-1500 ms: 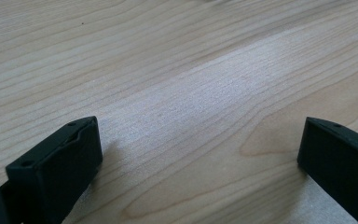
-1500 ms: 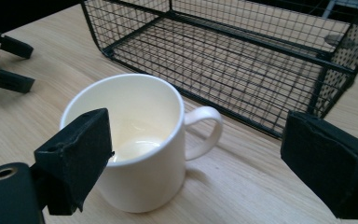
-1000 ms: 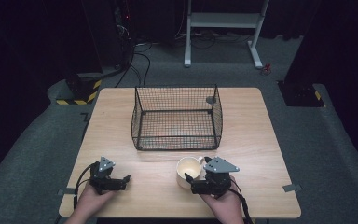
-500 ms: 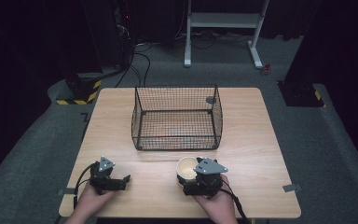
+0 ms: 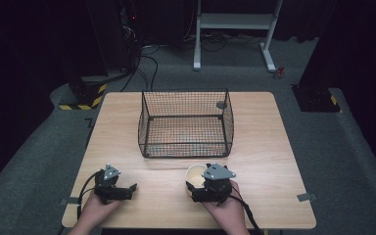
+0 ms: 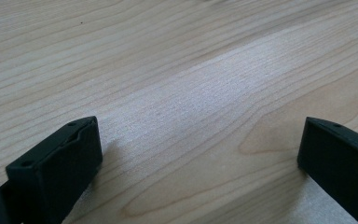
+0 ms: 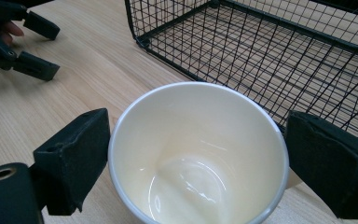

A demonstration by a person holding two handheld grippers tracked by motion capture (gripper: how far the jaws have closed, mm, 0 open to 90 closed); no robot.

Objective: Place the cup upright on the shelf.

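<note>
While the right gripper sits low and right of centre in the high view, a cream cup stands upright on the wooden table right at its jaws, just below the front edge of the black wire basket that occupies the middle of the frame. In the right gripper view the cup takes up the lower centre, its pale inside bare and glossy, and the right gripper has one black jaw at the lower left and the other at the lower right, spread about as wide as the cup's rim. The left jaw is touching or nearly touching the cup's wall and the right jaw lies just beside the rim; whether they press on it I cannot tell. The basket fills the upper right of that view, close behind the cup. The left gripper lies at the lower left of the high view, well apart from the cup, held by a hand. In the left gripper view the left gripper has its jaws wide apart at the lower corners, with nothing but bare wood grain between them. The left gripper also appears at the upper left of the right gripper view, jaws parted.
</note>
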